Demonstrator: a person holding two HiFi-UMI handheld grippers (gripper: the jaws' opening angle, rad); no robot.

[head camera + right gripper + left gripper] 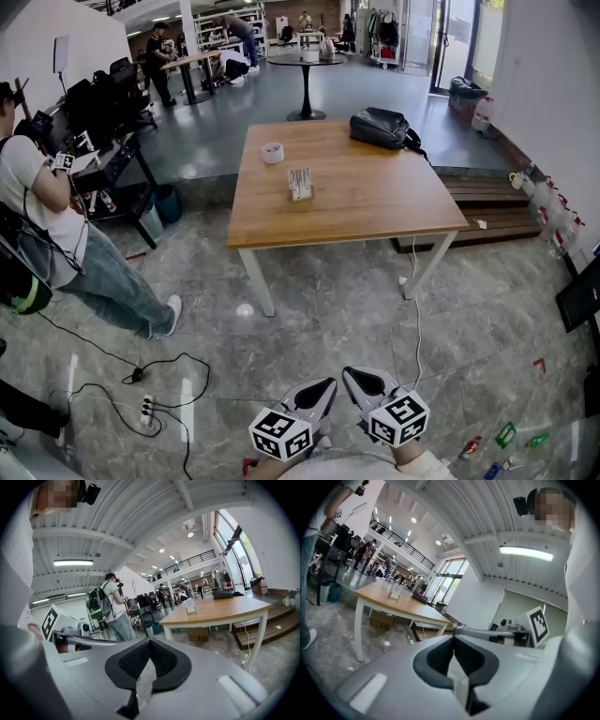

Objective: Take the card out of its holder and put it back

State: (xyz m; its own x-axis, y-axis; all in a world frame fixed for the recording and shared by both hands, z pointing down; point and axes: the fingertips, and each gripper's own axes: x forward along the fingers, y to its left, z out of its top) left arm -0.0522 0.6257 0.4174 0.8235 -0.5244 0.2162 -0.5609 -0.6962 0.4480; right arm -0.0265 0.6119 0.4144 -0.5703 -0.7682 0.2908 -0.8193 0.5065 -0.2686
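Both left tongs point(326, 384) and right tongs point(351, 374) clenched empty, well apart from card holder point(300, 184) on table point(375, 202).

Kind of place: large open-plan lab or workshop office, industrial in build.
Floor: grey polished stone-look tiles point(328, 319) over the lower half of the head view; power strip point(147, 410) and loose cables at lower left.
Furniture: wooden table point(375, 202) on white legs at centre; round pedestal table point(306, 84) at top centre.
Workstations: dark desks point(112, 159) crowded with gear and office chairs, upper left.
People: person point(42, 206) with a backpack at the left edge; others around a high table point(192, 61) at the top.
Ceiling: ribbed metal ceiling point(454, 513) with a tube lamp point(526, 551), upper part of the left gripper view.
Upper level: mezzanine railing point(187, 563), upper middle of the right gripper view.
Entrance: glass doors point(455, 42), top right of the head view.
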